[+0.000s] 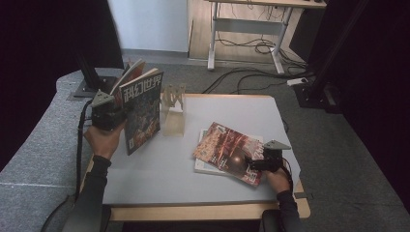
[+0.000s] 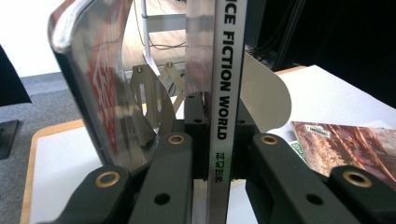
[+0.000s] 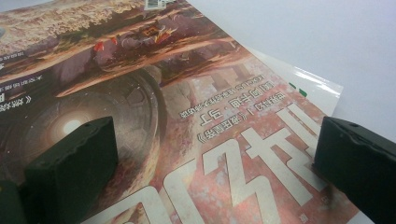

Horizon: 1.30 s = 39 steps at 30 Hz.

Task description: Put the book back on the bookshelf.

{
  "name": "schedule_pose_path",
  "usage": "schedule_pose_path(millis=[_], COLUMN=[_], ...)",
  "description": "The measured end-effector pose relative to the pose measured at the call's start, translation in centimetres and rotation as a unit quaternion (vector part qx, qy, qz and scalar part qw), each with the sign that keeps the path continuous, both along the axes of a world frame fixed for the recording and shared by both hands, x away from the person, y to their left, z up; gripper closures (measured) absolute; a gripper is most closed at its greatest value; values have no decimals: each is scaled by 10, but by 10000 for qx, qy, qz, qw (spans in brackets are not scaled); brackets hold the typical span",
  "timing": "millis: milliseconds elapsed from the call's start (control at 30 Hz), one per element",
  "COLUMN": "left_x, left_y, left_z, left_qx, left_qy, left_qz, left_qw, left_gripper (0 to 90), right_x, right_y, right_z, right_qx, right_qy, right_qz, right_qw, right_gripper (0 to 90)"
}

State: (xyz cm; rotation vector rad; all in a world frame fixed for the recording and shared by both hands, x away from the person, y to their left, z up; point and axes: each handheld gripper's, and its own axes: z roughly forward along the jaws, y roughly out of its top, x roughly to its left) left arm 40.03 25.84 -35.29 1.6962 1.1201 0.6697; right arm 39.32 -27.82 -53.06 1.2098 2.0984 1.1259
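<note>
A magazine (image 1: 142, 113) stands upright over the table's left side, its spine (image 2: 226, 70) reading "SCIENCE FICTION WORLD", its pages fanned open. My left gripper (image 1: 118, 118) is shut on that spine, which sits squeezed between the jaws of this gripper (image 2: 219, 140). At the right front lies a reddish magazine (image 1: 227, 150) flat on top of a white-edged one (image 1: 203, 166). My right gripper (image 1: 251, 164) rests over its near corner, and in the right gripper view this gripper (image 3: 215, 154) stands open, its jaws wide apart above the cover (image 3: 187, 93).
A small wooden slotted rack (image 1: 173, 104) stands at the table's back middle, just right of the held magazine, and the rack (image 2: 149, 93) shows behind the fanned pages. The white tabletop (image 1: 169, 169) has bare room at front left. Desk legs and cables lie on the floor beyond.
</note>
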Motion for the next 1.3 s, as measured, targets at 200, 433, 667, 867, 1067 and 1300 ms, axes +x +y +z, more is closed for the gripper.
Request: schedule_pose_path(millis=[200, 433, 667, 867, 1067, 1300], left_x=[10, 23, 24, 21, 18, 14], left_y=[-5, -10, -11, -6, -1, 1], left_z=[-5, -14, -18, -15, -11, -3], left_qx=[-83, -30, 181, 252, 409, 748], left_qy=[-36, -149, -262, -9, 313, 649], left_qz=[92, 212, 115, -104, -228, -289], left_qw=[9999, 9997, 9994, 9996, 9984, 9947], left_gripper=[828, 828, 826, 822, 818, 809], right_x=[0, 0, 0, 0, 0, 0], right_y=[0, 0, -1, -1, 0, 0], right_z=[0, 0, 0, 0, -1, -1], right_qx=[1, 5, 10, 11, 14, 14], right_qy=[-1, -12, -25, -25, -29, -29], right_qz=[1, 8, 14, 12, 9, 7], right_qw=[10000, 10000, 10000, 10000, 10000, 10000], right_gripper=[0, 0, 0, 0, 0, 0])
